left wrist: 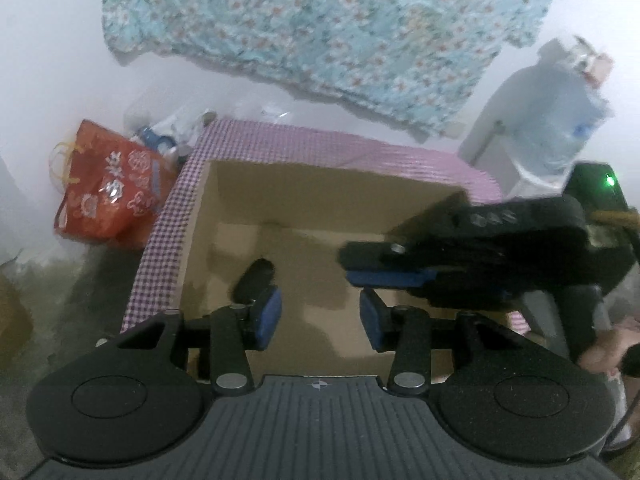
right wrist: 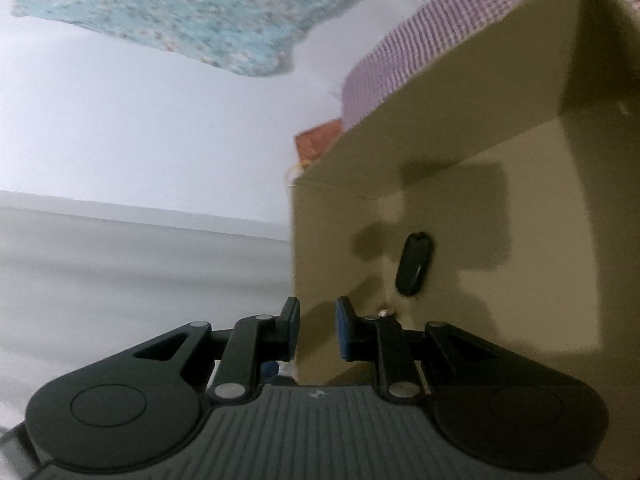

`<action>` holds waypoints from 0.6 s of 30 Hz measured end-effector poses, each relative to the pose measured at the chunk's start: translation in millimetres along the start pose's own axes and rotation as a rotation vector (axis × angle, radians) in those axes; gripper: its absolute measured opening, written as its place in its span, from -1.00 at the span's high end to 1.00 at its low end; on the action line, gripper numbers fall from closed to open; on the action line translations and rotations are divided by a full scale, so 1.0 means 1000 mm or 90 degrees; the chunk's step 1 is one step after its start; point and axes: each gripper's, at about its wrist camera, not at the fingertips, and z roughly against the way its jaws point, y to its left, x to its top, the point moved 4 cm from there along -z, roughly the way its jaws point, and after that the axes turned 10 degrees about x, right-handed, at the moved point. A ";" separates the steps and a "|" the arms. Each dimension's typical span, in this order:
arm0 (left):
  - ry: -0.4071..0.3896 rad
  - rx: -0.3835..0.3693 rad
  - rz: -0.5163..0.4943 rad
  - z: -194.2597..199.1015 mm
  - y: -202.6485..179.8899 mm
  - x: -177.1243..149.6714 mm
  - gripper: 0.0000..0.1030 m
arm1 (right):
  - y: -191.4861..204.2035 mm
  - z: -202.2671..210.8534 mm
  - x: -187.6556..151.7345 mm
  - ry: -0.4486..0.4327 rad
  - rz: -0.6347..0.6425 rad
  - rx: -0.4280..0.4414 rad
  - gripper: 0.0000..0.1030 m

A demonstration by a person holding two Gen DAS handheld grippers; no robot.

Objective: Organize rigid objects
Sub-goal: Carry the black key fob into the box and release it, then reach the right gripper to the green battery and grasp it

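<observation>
A small black oblong object [left wrist: 254,279] lies on the floor of an open cardboard box [left wrist: 224,200] with purple checked outer sides. It also shows in the right wrist view [right wrist: 414,263] inside the box [right wrist: 520,200]. My left gripper [left wrist: 319,316] is open and empty, hovering over the box just right of the object. My right gripper [right wrist: 318,330] is open and empty, its fingers either side of the box's near wall. In the left wrist view the right gripper [left wrist: 384,268] reaches over the box's right edge.
A red gift bag [left wrist: 108,188] and clear plastic bags [left wrist: 168,128] lie left of the box on the floor. A floral blue cloth [left wrist: 328,28] hangs on the white wall. A large water bottle [left wrist: 552,120] stands at the right.
</observation>
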 end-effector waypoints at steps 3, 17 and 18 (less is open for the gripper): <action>-0.021 -0.026 -0.018 0.022 -0.006 -0.010 0.13 | 0.010 0.030 -0.021 -0.026 0.016 0.021 0.59; 0.010 -0.139 -0.163 0.042 -0.048 -0.099 0.12 | -0.033 0.113 -0.140 -0.163 0.034 -0.099 0.58; 0.017 -0.142 -0.178 0.038 -0.053 -0.107 0.12 | -0.039 0.105 -0.142 -0.158 0.032 -0.117 0.58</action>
